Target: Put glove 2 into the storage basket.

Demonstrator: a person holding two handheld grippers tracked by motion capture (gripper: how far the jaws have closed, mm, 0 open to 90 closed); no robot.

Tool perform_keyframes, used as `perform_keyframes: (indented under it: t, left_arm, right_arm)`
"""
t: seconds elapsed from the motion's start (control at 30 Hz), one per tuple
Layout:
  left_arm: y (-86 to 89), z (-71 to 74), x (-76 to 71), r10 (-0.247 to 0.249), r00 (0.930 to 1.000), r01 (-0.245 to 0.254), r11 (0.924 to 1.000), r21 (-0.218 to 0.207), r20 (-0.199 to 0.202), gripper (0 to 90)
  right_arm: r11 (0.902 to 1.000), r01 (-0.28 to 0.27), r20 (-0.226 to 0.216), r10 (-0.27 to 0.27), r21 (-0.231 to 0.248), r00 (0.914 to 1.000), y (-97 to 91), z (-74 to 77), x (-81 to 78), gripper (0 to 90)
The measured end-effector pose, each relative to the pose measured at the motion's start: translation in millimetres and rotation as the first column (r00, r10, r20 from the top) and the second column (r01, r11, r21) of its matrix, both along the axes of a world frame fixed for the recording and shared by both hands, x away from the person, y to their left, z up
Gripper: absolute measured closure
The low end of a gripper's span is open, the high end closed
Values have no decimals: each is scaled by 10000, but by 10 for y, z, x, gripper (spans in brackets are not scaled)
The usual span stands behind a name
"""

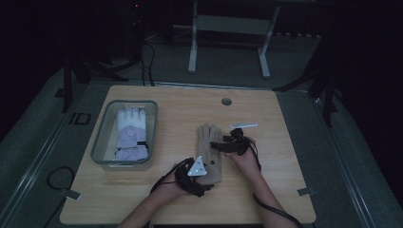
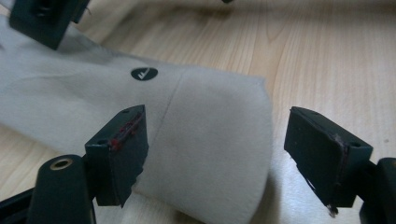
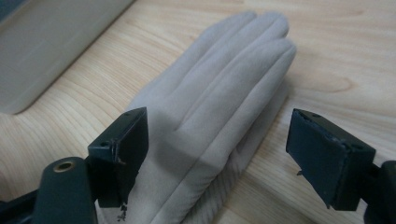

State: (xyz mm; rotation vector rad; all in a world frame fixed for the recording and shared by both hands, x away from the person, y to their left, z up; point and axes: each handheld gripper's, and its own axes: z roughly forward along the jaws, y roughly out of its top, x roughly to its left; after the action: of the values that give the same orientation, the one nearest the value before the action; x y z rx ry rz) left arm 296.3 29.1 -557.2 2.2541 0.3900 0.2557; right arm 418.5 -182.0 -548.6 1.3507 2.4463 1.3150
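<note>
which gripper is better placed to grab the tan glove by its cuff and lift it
Left. The left gripper sits open right at the cuff end of the tan glove, with the cuff edge between its jaws. The right gripper is open too, but over the palm, facing the fingers.

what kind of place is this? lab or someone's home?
Probably a lab or recording room: a lone wooden table on grey carpet in a dark room, cables on the floor, a metal stand behind.

Matt suede-like glove (image 3: 219, 93), wood-grain table (image 3: 345, 51)
</note>
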Motion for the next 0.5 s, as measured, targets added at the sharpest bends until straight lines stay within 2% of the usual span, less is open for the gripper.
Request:
perform_keyframes:
  t: [0.03, 0.13, 0.2, 0.27, 0.33, 0.5]
  left_arm:
    - [0, -12, 12, -51, 10000, 51, 10000, 81, -18, 239]
    - [15, -21, 29, -44, 10000, 44, 10000, -51, -85, 269]
    - [30, -21, 44, -83, 9999, 83, 10000, -39, -128, 283]
    - [33, -31, 48, -114, 9998, 114, 9999, -22, -162, 293]
    - [26, -37, 47, -159, 9997, 160, 9999, 47, -163, 296]
    - [8, -43, 40, -230, 9997, 233, 9995, 204, -119, 297]
  right_arm:
    - [10000, -71, -40, 71, -41, 10000, 13, -16, 6, 231]
    - [9997, -194, -358, 188, -168, 9992, 45, -69, 29, 241]
    - [9996, -219, -285, 214, -160, 9994, 46, -82, 30, 248]
    - [9995, -296, -372, 292, -121, 9989, 54, -80, 17, 344]
    - [9978, -577, -251, 569, -332, 9981, 83, -78, -11, 418]
    - [9958, -909, -854, 893, -142, 9923, 125, -75, -13, 654]
